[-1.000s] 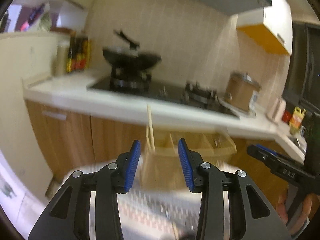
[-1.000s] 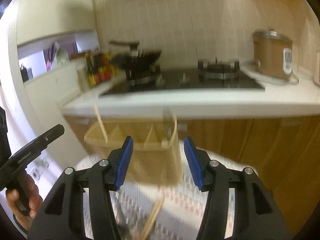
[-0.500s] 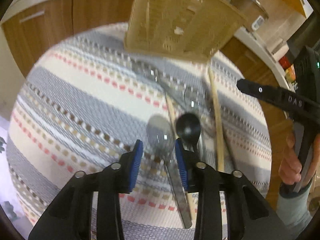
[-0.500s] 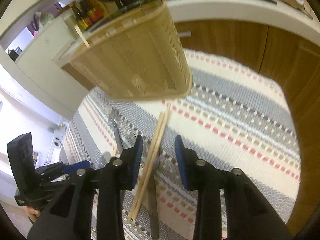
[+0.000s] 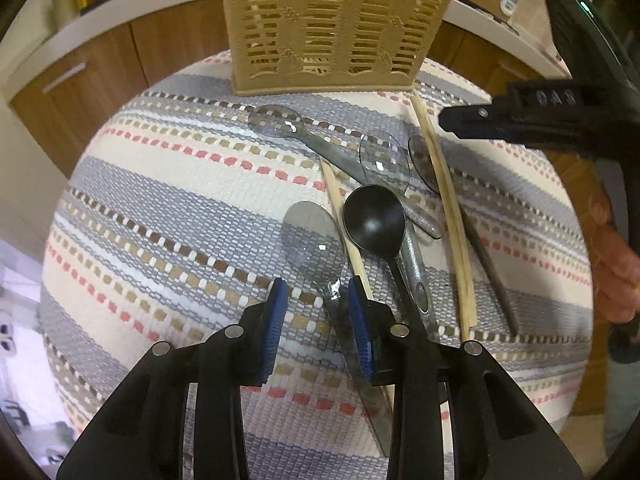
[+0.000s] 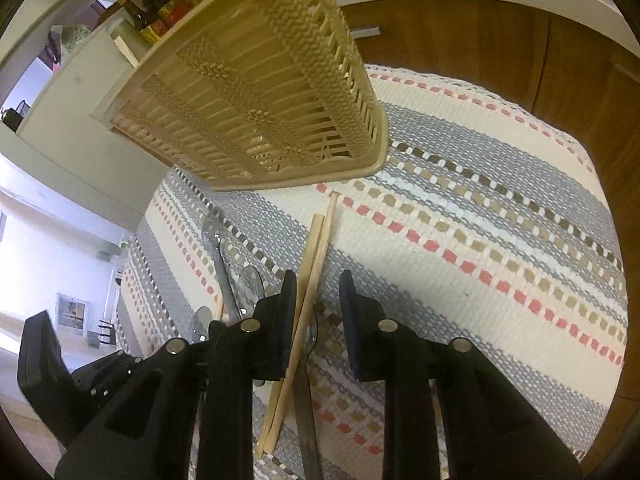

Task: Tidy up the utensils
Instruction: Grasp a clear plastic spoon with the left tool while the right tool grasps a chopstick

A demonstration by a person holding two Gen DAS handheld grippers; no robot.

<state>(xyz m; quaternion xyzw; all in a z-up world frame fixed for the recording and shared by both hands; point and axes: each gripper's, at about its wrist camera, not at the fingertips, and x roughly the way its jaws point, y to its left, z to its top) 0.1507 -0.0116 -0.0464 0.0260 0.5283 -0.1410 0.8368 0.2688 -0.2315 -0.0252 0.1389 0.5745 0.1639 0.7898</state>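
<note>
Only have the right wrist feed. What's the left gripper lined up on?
Observer: The left gripper is open, with one finger on each side of the neck of a shiny spoon that lies on the striped mat.
Operator: Anything crowding that spoon?
Observer: A black spoon lies just to its right, and a single chopstick runs between the two bowls.
</note>
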